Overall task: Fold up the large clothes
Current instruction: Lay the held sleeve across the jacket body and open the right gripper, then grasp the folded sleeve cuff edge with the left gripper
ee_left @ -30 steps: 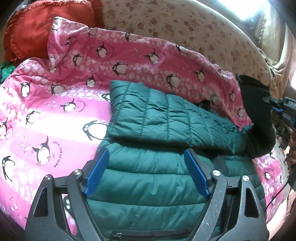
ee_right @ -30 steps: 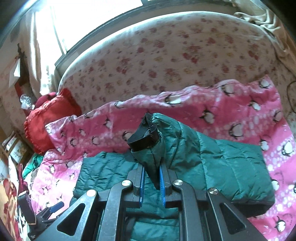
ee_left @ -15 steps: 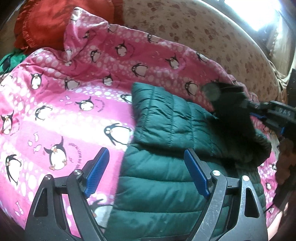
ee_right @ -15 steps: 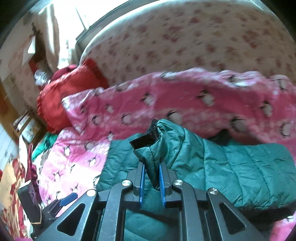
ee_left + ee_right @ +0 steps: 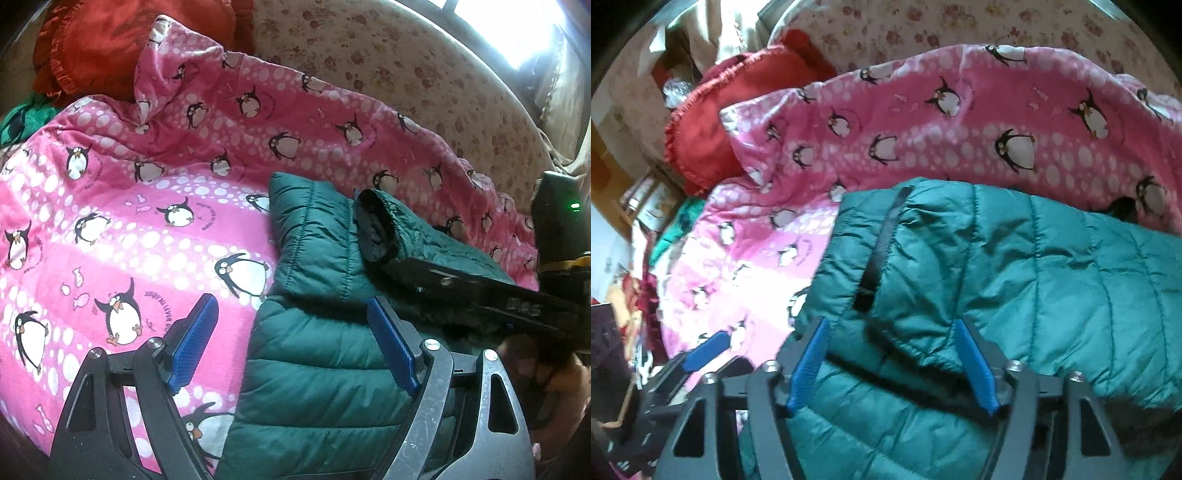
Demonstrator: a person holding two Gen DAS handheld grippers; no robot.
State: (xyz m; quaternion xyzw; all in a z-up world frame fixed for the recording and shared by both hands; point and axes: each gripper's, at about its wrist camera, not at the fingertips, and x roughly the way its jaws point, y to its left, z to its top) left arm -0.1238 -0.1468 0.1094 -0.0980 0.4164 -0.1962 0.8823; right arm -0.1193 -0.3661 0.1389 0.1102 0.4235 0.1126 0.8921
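Observation:
A dark green quilted puffer jacket [image 5: 317,354] lies on a pink penguin blanket [image 5: 147,206]. One sleeve, with its black-lined cuff [image 5: 376,229], lies folded across the jacket body. My left gripper [image 5: 291,347] is open and empty, hovering over the jacket's left edge. My right gripper [image 5: 892,363] is open, its blue pads just above the sleeve [image 5: 960,266]; the sleeve rests loose on the jacket [image 5: 1071,280]. The right gripper's black body [image 5: 491,295] shows in the left wrist view, over the jacket's right side.
A red ruffled cushion [image 5: 110,44] sits at the far left by the floral sofa back [image 5: 388,62]. It also shows in the right wrist view [image 5: 713,133]. A bright window [image 5: 517,29] is behind. Clutter lies off the bed's left side [image 5: 635,295].
My right gripper carried the sleeve leftward across the jacket, then opened and let it go. The left gripper shifted left and stayed open.

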